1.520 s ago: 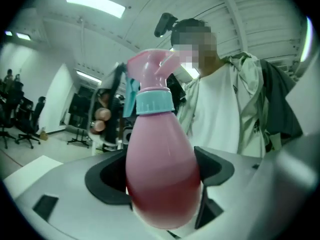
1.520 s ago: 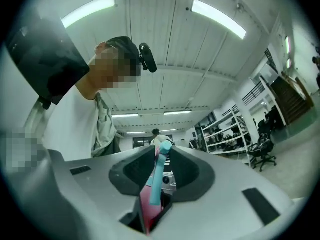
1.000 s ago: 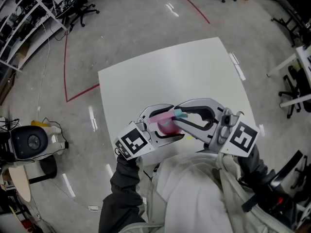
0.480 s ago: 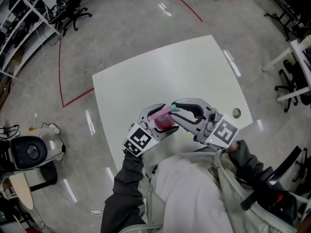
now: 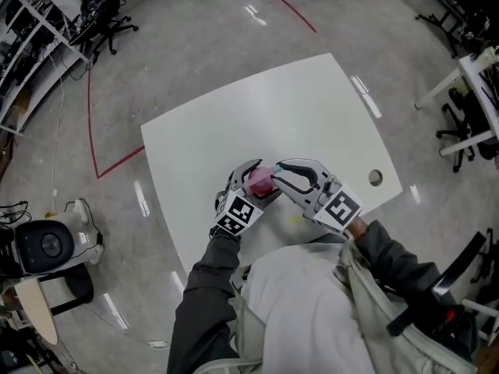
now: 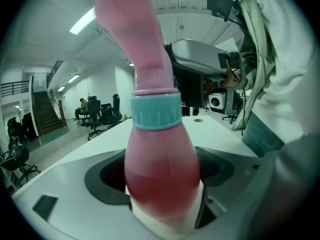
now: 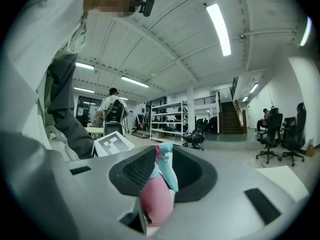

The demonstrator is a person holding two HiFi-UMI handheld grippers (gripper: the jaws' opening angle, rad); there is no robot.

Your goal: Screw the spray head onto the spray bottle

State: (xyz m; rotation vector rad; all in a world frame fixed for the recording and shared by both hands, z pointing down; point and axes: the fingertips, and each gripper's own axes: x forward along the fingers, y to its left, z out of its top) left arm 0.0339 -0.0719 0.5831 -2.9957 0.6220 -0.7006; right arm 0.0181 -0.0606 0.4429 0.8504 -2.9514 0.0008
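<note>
A pink spray bottle (image 5: 260, 182) with a teal collar (image 6: 156, 111) stands up between the jaws of my left gripper (image 5: 254, 179), which is shut on its body (image 6: 162, 169). The pink spray head (image 6: 132, 34) sits on the neck above the collar. From the right, my right gripper (image 5: 279, 174) reaches the top of the bottle. In the right gripper view the spray head (image 7: 156, 201) with its teal trigger (image 7: 168, 171) lies between the jaws, and the pads touch it while the jaws are opening slightly. Both grippers hover over the near part of the white table (image 5: 273, 115).
A round cable hole (image 5: 376, 178) sits in the table near its right corner. Office chairs (image 5: 460, 131) and a desk stand to the right, and shelving (image 5: 31, 22) to the far left. A red tape line (image 5: 90, 123) marks the floor. A round device (image 5: 47, 244) rests on the floor at the left.
Both grippers, still joined at the bottle and spray head, have moved away from the camera and down toward the table. The right gripper has drawn closer around the bottle's top.
</note>
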